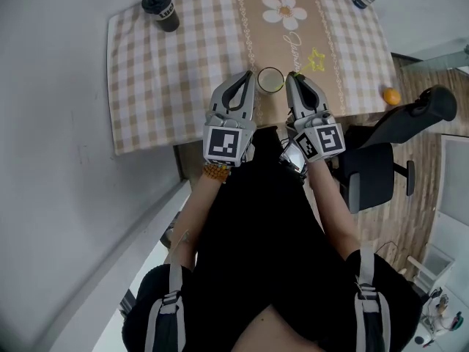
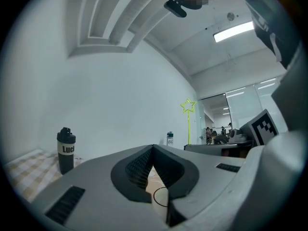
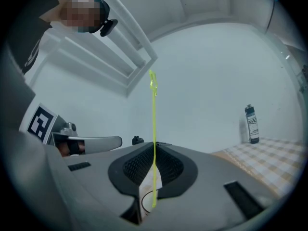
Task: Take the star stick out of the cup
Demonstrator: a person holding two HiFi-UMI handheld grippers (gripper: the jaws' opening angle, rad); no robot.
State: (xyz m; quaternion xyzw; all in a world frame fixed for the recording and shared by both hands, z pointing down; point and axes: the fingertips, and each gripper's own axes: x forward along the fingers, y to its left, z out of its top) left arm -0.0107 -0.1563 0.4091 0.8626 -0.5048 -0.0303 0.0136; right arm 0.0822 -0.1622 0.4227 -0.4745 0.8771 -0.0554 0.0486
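At the near edge of the cloth-covered table (image 1: 146, 94), the right gripper (image 1: 292, 77) is clamping the star stick (image 3: 153, 119) by its upright shaft, lower end dangling at the mouth of the cup (image 1: 270, 80), while the left gripper (image 1: 250, 75) is hovering pinched shut, empty, beside it.

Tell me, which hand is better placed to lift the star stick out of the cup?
Right. The right gripper is already shut on the star stick, whose lower end sits at the cup. The left gripper is shut beside the cup, away from the stick.
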